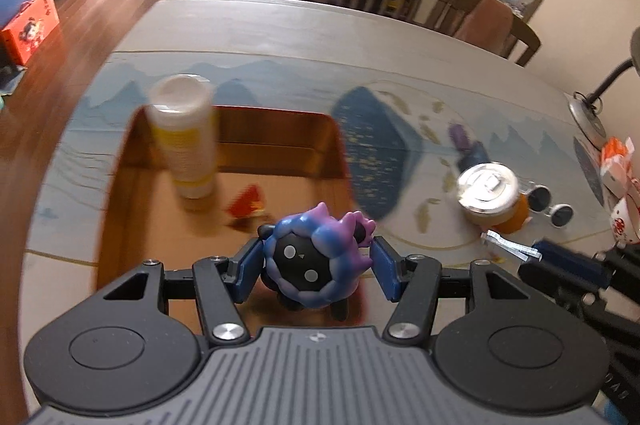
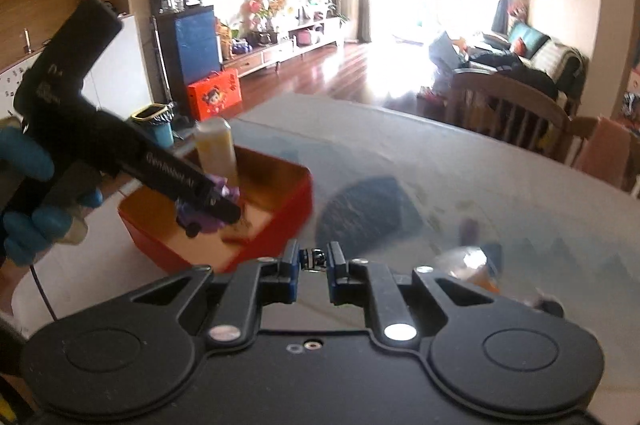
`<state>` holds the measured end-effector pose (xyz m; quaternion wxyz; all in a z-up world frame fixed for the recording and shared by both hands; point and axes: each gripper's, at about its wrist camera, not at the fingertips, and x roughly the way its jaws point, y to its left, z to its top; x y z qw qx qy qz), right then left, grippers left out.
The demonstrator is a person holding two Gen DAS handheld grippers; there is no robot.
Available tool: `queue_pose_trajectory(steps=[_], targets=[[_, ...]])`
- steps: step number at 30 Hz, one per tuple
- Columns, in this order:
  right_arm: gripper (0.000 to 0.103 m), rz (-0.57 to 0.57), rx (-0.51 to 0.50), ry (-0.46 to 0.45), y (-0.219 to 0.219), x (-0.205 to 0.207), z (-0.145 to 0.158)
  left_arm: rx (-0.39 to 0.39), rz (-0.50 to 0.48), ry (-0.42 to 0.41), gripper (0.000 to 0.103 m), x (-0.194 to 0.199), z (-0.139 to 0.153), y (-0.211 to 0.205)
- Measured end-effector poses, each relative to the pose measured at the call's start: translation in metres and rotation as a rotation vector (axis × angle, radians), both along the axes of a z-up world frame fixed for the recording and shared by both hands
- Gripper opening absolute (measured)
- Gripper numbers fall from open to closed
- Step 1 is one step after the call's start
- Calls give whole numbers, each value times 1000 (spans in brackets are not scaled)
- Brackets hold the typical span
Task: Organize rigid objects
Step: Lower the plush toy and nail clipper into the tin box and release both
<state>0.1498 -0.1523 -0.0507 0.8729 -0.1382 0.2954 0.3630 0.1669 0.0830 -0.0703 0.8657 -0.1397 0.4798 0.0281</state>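
Left tool (image 1: pixel 316 265) clamped on a round blue-and-purple toy figure (image 1: pixel 308 261) with a black face, low centre of the left wrist view, over the near end of the open red box (image 1: pixel 280 129). Inside the box, upper left of centre: a white bottle (image 1: pixel 186 141) with yellow bands, upright, and a small red wedge (image 1: pixel 246 205) on the floor beside it. To the right on the patterned bench (image 1: pixel 280 37): an orange can (image 1: pixel 490 195) with silver top, white-rimmed sunglasses (image 1: pixel 550 203) just beside it, a blurred purple item (image 1: pixel 460 137) behind.

Right tool (image 2: pixel 314 259) shut tight on something small, dark and shiny, lower centre of the right wrist view; too blurred to name. At left there, a blue-gloved hand (image 2: pixel 28 193) gripping the left tool's handle, toy figure above the box.
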Motion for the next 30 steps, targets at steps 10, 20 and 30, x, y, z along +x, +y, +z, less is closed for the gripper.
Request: queue_pose_trajectory(steps=[10, 20, 30], targets=[[13, 72, 2, -47, 78, 21, -4, 63, 64, 51, 58, -8, -15, 65], [13, 102, -57, -56, 129, 45, -39, 102, 18, 69, 58, 13, -36, 78], [11, 83, -93, 22, 126, 48, -65, 143, -65, 74, 58, 31, -48, 73]])
